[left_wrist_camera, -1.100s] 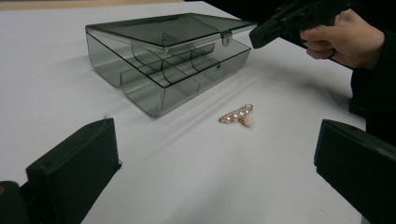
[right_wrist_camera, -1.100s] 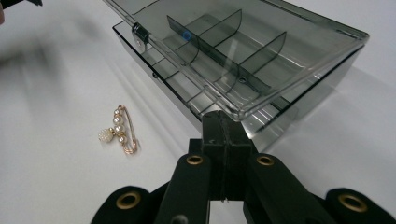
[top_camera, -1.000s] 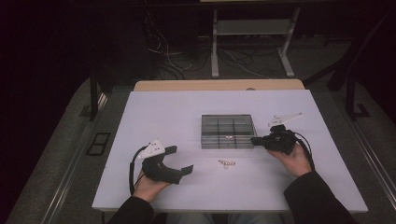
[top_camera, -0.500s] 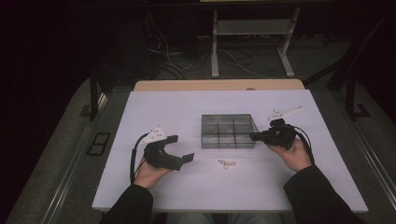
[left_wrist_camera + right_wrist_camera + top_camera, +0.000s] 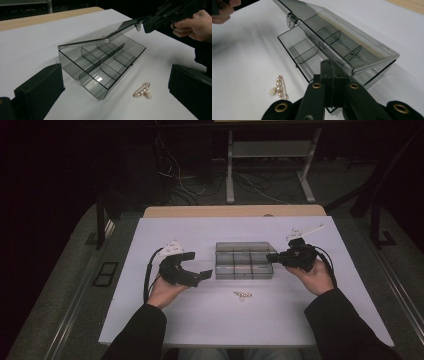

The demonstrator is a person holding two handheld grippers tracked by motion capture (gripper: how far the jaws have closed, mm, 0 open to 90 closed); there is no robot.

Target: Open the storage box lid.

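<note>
The right gripper (image 5: 331, 75) is clenched on the front edge of the smoky clear plastic lid (image 5: 342, 37), tilting it above the divided transparent grey box (image 5: 105, 67) mid-desk (image 5: 150, 320). The left gripper (image 5: 197, 270) hovers released beside it; a gold pearl brooch (image 5: 143, 91) lies in front.

Brooch (image 5: 241, 295): too small in the high view to tell its beads apart – a pale speck on the table (image 5: 200, 320).
Lid (image 5: 337, 37) front edge: hidden behind the right gripper (image 5: 334, 75) tips in the right gripper view.
Left gripper (image 5: 112, 100) jaws: cut off by the bottom and right edges – tips alone visible.
Box (image 5: 100, 67) rear compartments: partly hidden under the tilted lid.
Sleeves: cut off at the bottom edge, high view.
</note>
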